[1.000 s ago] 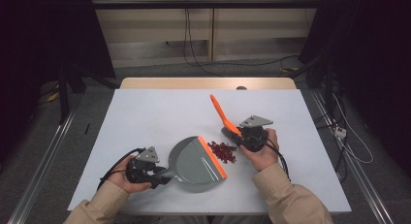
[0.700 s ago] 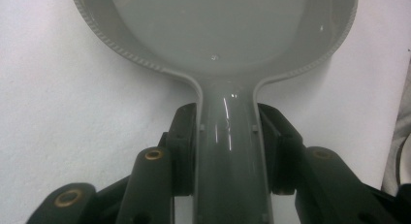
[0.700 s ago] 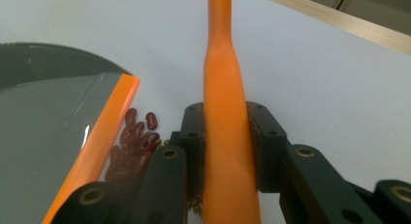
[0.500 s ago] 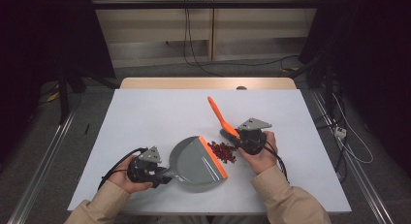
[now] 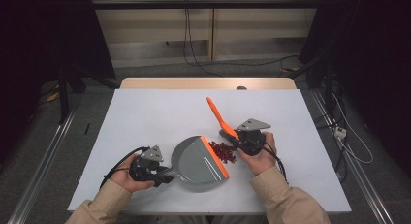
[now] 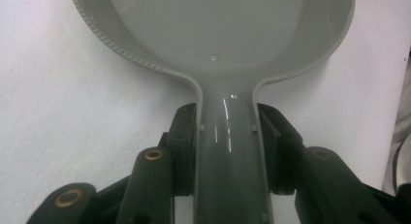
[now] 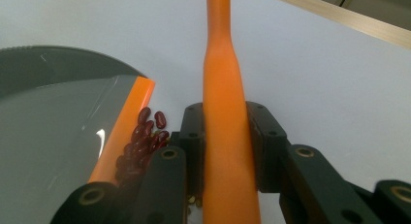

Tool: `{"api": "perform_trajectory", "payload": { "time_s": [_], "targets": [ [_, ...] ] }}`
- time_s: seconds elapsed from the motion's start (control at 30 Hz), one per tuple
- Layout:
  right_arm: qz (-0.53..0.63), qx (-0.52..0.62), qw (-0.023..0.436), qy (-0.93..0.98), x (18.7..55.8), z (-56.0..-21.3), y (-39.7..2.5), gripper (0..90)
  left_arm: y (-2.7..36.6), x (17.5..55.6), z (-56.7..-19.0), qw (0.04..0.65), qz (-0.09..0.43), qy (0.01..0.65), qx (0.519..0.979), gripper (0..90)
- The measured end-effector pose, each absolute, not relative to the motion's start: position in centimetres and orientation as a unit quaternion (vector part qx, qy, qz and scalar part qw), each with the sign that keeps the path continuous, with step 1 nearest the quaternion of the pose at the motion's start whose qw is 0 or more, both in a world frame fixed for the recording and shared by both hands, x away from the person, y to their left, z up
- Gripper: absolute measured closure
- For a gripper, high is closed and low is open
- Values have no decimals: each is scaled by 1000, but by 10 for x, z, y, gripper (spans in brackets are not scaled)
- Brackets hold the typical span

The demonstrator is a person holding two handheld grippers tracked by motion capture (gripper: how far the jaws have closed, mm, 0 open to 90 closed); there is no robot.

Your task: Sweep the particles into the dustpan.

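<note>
A grey dustpan (image 5: pixel 196 163) with an orange lip (image 5: pixel 214 157) lies on the white table (image 5: pixel 160 112). My left gripper (image 5: pixel 162 174) is shut on the dustpan's handle (image 6: pixel 228 151), and the pan bowl (image 6: pixel 213 25) looks bare. A small pile of red beans (image 5: pixel 223 150) sits against the orange lip (image 7: pixel 123 132); the beans (image 7: pixel 145 136) lie just left of my right gripper (image 7: pixel 225 146). That right gripper (image 5: pixel 236 137) is shut on the orange brush handle (image 5: pixel 217 115), which slants up and away. The brush head is hidden under the gripper.
The table's far wooden edge (image 5: pixel 208 83) runs along the back. Cables (image 5: pixel 194 54) hang over the floor behind it. A metal rail (image 5: pixel 43 166) runs along the floor on the left, and another rail (image 5: pixel 358 180) on the right.
The right gripper and brush have shifted slightly left, pushing the beans up against the dustpan's orange lip. The left gripper and dustpan have stayed nearly still.
</note>
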State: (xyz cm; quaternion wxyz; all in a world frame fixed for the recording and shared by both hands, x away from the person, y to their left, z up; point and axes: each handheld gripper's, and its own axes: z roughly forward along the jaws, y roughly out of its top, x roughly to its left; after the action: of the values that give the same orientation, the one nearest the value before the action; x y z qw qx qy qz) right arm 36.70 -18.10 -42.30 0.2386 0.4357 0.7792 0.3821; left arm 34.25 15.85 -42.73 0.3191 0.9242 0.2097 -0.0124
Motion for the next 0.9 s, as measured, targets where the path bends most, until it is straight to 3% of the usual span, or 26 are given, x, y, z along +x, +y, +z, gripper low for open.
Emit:
{"api": "perform_trajectory", "payload": {
  "time_s": [0.9],
  "targets": [
    [391, 459, 221, 766, 356, -422, -163, 715, 139, 341, -426, 307, -27, 216, 926, 625]
  ]
}}
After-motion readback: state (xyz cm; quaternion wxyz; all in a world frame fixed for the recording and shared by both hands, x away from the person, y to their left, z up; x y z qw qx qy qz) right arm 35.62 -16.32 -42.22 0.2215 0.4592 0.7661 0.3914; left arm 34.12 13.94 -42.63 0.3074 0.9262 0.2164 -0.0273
